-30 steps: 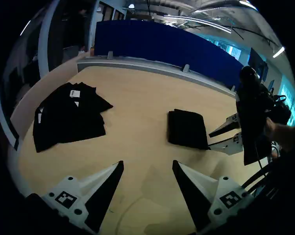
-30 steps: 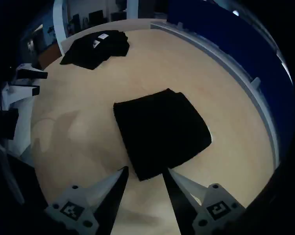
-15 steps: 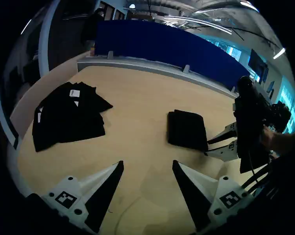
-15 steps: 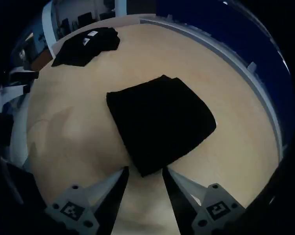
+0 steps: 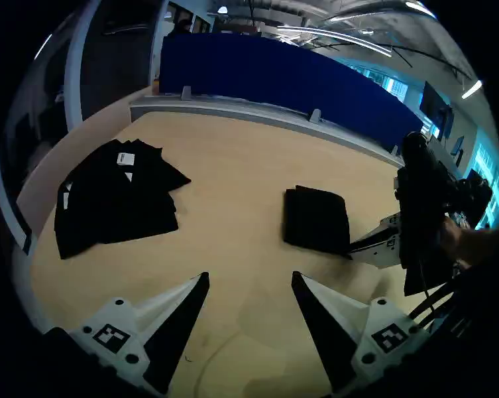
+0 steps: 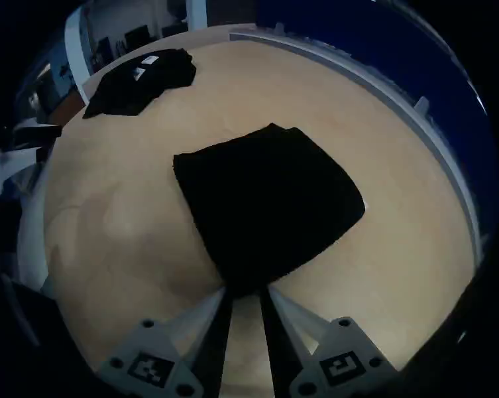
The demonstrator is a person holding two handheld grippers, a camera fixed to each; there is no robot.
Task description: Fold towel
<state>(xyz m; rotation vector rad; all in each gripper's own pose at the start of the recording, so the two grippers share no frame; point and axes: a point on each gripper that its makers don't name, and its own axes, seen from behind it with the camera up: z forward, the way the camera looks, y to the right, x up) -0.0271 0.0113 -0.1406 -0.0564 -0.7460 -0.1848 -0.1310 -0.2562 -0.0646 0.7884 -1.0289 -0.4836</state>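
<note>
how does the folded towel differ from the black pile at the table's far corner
The folded towel is a neat rectangle; the pile is a loose, wider heap with corners sticking out. The pile shows white tags; the folded towel shows none. The right hand-held gripper pinches the folded towel's corner; the pile lies untouched. Both are black cloth.
</note>
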